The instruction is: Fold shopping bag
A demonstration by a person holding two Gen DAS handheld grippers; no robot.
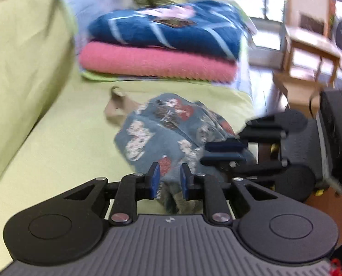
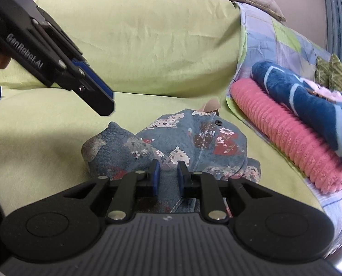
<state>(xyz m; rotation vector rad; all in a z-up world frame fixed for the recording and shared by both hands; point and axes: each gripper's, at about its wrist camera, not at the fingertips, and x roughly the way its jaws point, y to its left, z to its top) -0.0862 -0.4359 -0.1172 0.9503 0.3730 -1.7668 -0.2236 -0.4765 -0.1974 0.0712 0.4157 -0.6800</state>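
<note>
Two-handed fold, judged to be at an early stage: shopping bag (image 2: 194, 142) not yet flat, lying bunched in a rounded heap on the green sofa seat (image 2: 44, 126), tan handle (image 2: 211, 105) poking out at 12 o'clock of the heap. Stacked pink blanket (image 2: 286, 142) and blue blanket (image 2: 309, 96) at 3 o'clock of the bag, apart from it.

Right gripper (image 2: 167, 176): low over the near edge of the bag, pointing slightly downward. Fingers narrow, with denim-blue cloth between them; read as pinching a fold of the near edge, though pad contact is not fully clear. Seen in the left wrist view at 3 o'clock of the bag, lying against its side.

Left gripper (image 1: 169, 181): raised off the seat, tilted steeply down, at 10 o'clock of the bag in the right wrist view. Fingers narrow, nothing between them; cloth seen through the gap lies farther off. Left wrist view blurred.

Next move, as judged: bring the left fingers down to a free edge at 9 o'clock of the heap, pinch it, then pull both edges apart to spread the bag flat before any crease. Risk: a grab of several layers at once, leaving the heap bunched.
</note>
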